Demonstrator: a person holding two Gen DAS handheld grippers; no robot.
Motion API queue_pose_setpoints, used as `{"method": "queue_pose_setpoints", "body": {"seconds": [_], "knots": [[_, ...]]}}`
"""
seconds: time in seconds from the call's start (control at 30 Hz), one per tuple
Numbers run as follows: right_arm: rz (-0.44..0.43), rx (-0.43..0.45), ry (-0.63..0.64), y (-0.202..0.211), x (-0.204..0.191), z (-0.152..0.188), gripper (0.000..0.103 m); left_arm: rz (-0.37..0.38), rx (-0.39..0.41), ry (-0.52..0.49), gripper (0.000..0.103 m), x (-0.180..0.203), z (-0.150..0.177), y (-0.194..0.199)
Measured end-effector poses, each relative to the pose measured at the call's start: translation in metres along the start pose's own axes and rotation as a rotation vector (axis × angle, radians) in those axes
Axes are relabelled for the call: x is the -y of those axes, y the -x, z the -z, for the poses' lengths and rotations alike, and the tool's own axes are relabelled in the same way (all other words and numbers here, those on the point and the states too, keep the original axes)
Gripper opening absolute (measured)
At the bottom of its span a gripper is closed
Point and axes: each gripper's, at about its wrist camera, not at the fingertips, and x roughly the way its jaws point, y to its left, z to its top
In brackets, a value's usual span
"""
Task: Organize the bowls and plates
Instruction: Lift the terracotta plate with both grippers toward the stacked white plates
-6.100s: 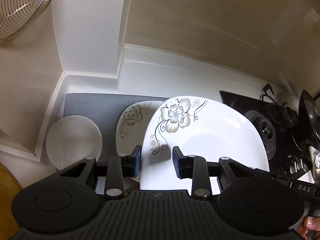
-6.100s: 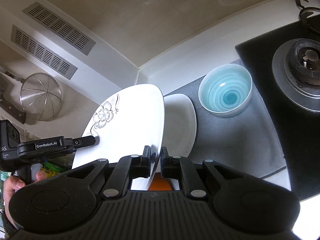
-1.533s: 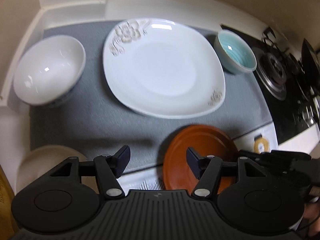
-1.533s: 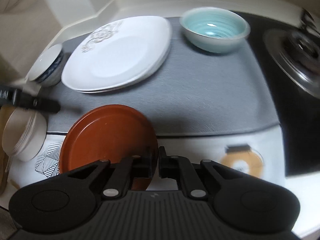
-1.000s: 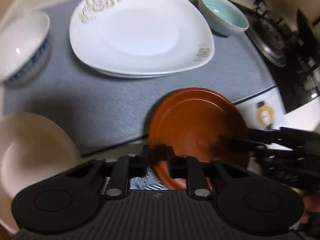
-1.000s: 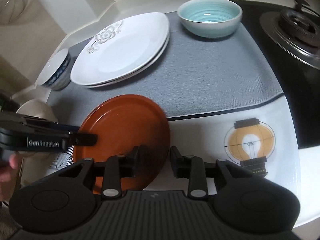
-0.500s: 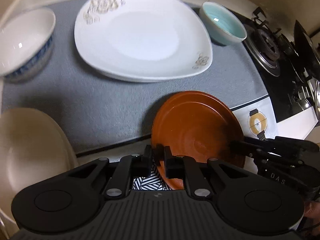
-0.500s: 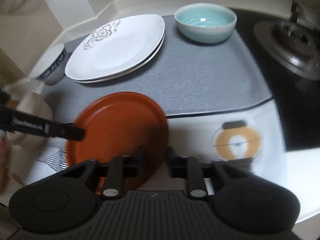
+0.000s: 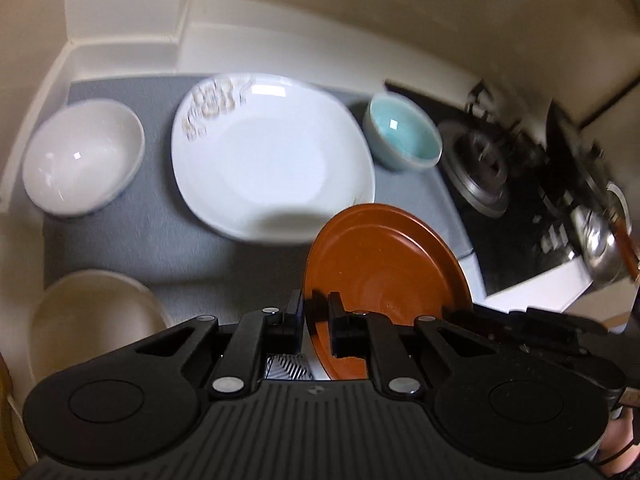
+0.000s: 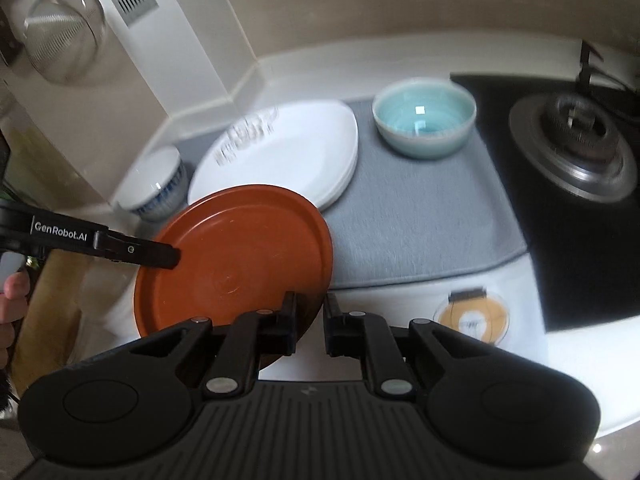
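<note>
On a kitchen counter's grey mat [image 9: 120,236], a round brown plate [image 9: 384,264] hangs tilted just before stacked white floral plates [image 9: 272,160]. Left gripper [image 9: 316,312] and right gripper [image 10: 308,316], both nearly closed, pinch opposite rims; it looks rigid, smooth, breakable.

Beige wall [image 9: 360,8], white counter upstand [image 10: 360,56], black gas hob [image 10: 572,144], hanging strainer [image 10: 66,36]
</note>
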Motion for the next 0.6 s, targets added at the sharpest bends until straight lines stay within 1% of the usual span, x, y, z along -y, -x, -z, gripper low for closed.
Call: {"method": "queue_pose_setpoints", "body": {"seconds": [0.2, 0.3, 0.37, 0.43, 0.5, 0.53, 0.6], "knots": [[-0.021, 0.074, 0.026, 0.026, -0.024, -0.031, 0.014, 0.013, 0.093, -0.001, 0.012, 0.003, -0.015, 0.036], [-0.007, 0.095, 0.035, 0.034, -0.033, -0.045, 0.014, 0.061, 0.114, 0.045, 0.012, 0.001, -0.027, 0.051], [-0.011, 0.116, 0.036, 0.037, -0.036, -0.055, 0.014, 0.079, 0.146, 0.062, 0.012, -0.002, -0.035, 0.066], [-0.040, 0.141, 0.023, 0.039, -0.039, -0.064, 0.014, 0.073, 0.192, 0.060, 0.012, -0.002, -0.043, 0.079], [-0.059, 0.161, 0.022, 0.037, -0.043, -0.072, 0.014, 0.051, 0.234, 0.037, 0.012, 0.001, -0.051, 0.087], [-0.060, 0.168, 0.028, 0.035, -0.044, -0.077, 0.014, 0.034, 0.249, 0.020, 0.012, 0.002, -0.055, 0.087], [-0.055, 0.174, 0.044, 0.025, -0.048, -0.085, 0.014, -0.025, 0.261, -0.006, 0.012, 0.004, -0.063, 0.079]]}}
